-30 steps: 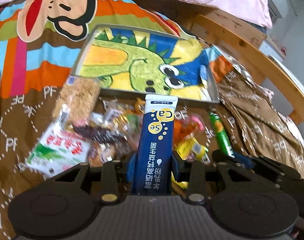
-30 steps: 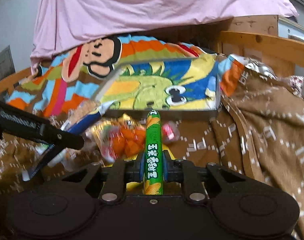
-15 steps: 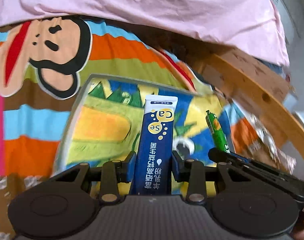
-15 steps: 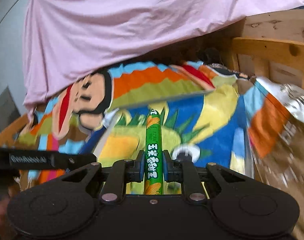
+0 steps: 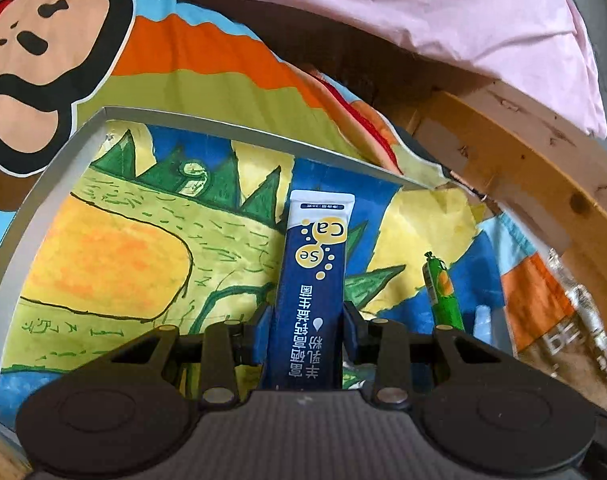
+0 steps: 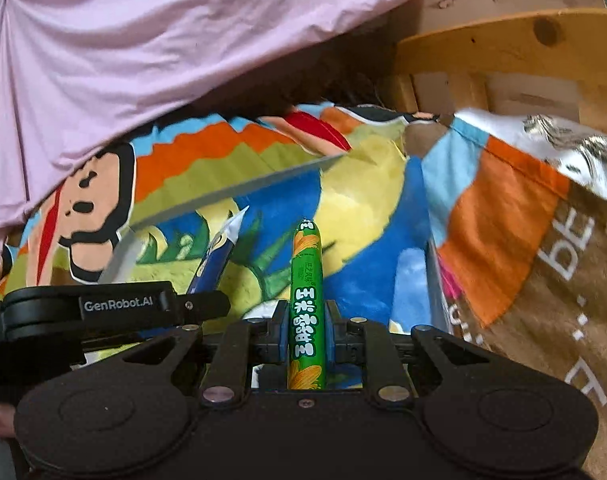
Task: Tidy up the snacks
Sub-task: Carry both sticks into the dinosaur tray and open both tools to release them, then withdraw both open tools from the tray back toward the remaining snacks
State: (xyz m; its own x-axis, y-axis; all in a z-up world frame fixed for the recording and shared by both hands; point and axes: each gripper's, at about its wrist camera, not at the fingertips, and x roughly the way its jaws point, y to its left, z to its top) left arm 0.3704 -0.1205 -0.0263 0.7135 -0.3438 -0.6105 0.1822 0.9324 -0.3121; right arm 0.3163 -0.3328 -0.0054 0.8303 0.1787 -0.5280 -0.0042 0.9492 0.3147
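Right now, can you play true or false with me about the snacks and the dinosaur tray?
1. The left gripper holds a blue packet. True.
2. The right gripper is empty. False: it is shut on a green corn sausage.
3. The tray has a dinosaur picture inside. True.
4. The tray is full of snacks. False: no snack can be seen lying in it; both are held above it.
5. A pink sheet hangs behind the tray. True.
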